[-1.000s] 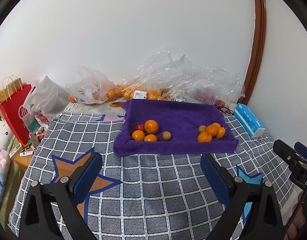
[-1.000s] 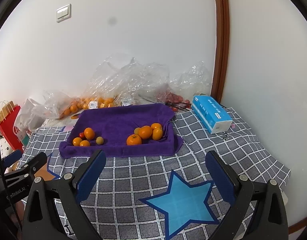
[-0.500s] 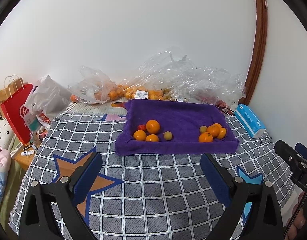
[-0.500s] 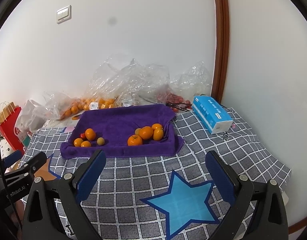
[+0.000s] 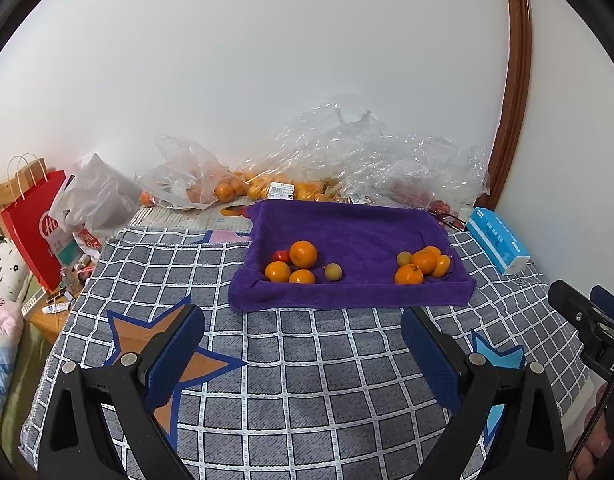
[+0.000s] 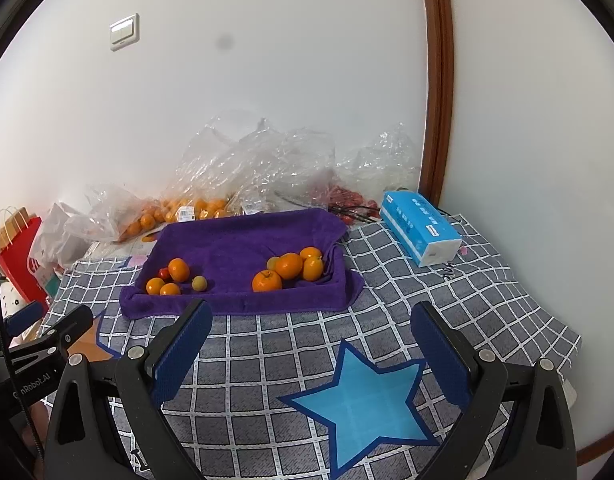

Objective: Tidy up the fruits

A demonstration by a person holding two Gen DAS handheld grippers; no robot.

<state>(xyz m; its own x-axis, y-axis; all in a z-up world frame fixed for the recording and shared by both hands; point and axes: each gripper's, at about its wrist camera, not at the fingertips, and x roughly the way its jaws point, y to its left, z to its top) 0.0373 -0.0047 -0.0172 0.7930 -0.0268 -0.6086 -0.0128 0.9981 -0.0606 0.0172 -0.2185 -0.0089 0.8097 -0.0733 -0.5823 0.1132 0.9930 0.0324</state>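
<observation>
A purple towel-lined tray [image 5: 359, 228] [image 6: 243, 240] sits on the checked cloth ahead of both grippers. At its left lie three oranges [image 5: 303, 254], a small red tomato [image 5: 282, 256] and a yellowish fruit [image 5: 333, 271]. At its right lies a cluster of oranges [image 5: 423, 261] [image 6: 289, 266] with a small yellowish fruit [image 5: 403, 258]. My left gripper [image 5: 303, 332] is open and empty, short of the tray's near edge. My right gripper [image 6: 311, 330] is open and empty, also short of the tray.
Clear plastic bags with oranges [image 5: 235, 188] and red fruit [image 6: 347, 196] lie behind the tray by the wall. A blue tissue pack [image 5: 497, 244] [image 6: 421, 228] lies at the right. A red paper bag [image 5: 35, 224] stands off the left edge.
Both grippers have drifted slightly toward the tray, which sits a little nearer in both views. The jaws stay open.
</observation>
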